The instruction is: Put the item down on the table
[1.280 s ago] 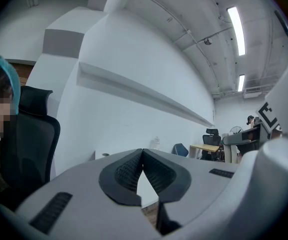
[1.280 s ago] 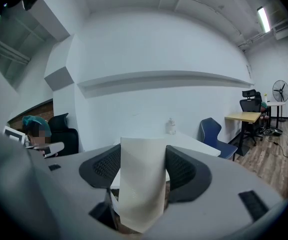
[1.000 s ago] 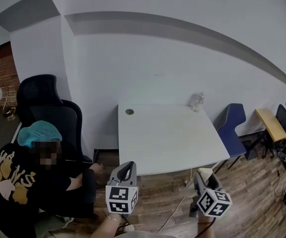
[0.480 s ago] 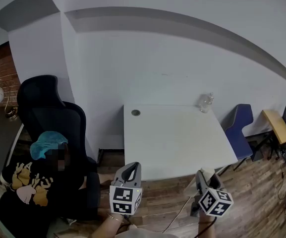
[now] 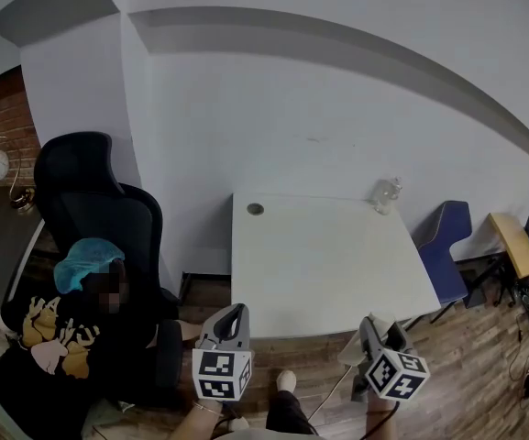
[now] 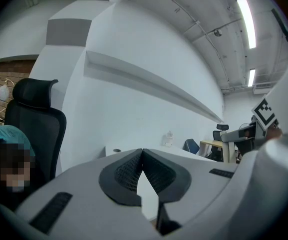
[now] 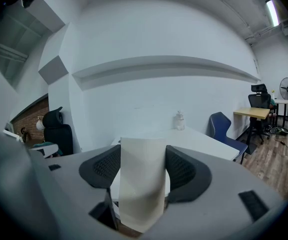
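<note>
– Down at the head view's bottom edge, what do you see?

– Both grippers, held short of the table (image 5: 337, 273) and over the wood floor (image 5: 466, 356). The left gripper (image 5: 235, 312) and right gripper (image 5: 366, 323) are side by side. The tabletop carries only a bottle (image 5: 385, 193) at its far right corner, with a round hole (image 5: 256, 209) at far left. A person (image 5: 58, 319) sits to the left by a black chair (image 5: 90, 191), well apart from the table.

– And the left gripper view?

– The jaws meet at the tips, with nothing between them.

– The right gripper view?

– The jaws are clamped on the item (image 7: 141, 184), a pale, paper-looking piece standing upright between the pads. Its lower part looks slightly creased. The table lies ahead, beyond it, so I judge the item is in the air and not yet over the top.

– What could go wrong?

– If the jaws part too early, it falls to the floor, since the gripper seems short of the edge. It looks light and thin, so a release from height could topple it. A harder squeeze could crush it. It might also cling to one pad as the jaws part.
</note>
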`<state>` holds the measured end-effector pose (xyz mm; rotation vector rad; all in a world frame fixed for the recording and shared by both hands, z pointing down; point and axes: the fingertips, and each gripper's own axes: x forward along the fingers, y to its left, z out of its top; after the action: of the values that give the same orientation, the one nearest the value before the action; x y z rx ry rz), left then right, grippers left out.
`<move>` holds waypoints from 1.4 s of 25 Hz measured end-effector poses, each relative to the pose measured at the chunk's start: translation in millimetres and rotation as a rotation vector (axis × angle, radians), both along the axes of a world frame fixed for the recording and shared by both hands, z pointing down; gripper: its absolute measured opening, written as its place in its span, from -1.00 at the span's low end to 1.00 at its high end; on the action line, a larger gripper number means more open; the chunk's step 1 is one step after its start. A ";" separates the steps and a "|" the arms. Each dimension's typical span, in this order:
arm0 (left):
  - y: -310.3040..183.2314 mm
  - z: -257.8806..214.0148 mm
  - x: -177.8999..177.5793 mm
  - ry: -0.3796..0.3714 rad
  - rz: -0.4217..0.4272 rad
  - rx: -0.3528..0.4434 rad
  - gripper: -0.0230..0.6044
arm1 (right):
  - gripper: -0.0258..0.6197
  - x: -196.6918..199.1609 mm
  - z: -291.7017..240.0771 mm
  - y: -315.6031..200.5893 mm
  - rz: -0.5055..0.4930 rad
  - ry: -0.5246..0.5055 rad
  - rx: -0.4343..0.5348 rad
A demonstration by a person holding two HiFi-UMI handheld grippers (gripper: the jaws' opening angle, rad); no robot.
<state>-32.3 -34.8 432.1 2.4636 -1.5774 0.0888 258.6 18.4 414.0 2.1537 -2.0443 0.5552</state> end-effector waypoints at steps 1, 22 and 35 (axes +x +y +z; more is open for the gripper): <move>-0.9 2.0 0.0 0.001 -0.005 -0.003 -0.87 | 0.00 0.4 0.9 -3.7 -0.005 0.000 0.001; -119.8 6.2 61.1 -0.051 -0.063 -0.003 -0.87 | 0.00 68.9 13.9 -137.6 -0.047 -0.049 0.017; -183.5 2.9 93.8 -0.087 -0.143 -0.011 -0.87 | 0.00 107.3 18.3 -226.2 -0.139 -0.071 0.001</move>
<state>61.4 -218.3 435.0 2.3597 -1.7784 0.1838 365.9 -207.8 432.3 1.9999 -2.2104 0.6203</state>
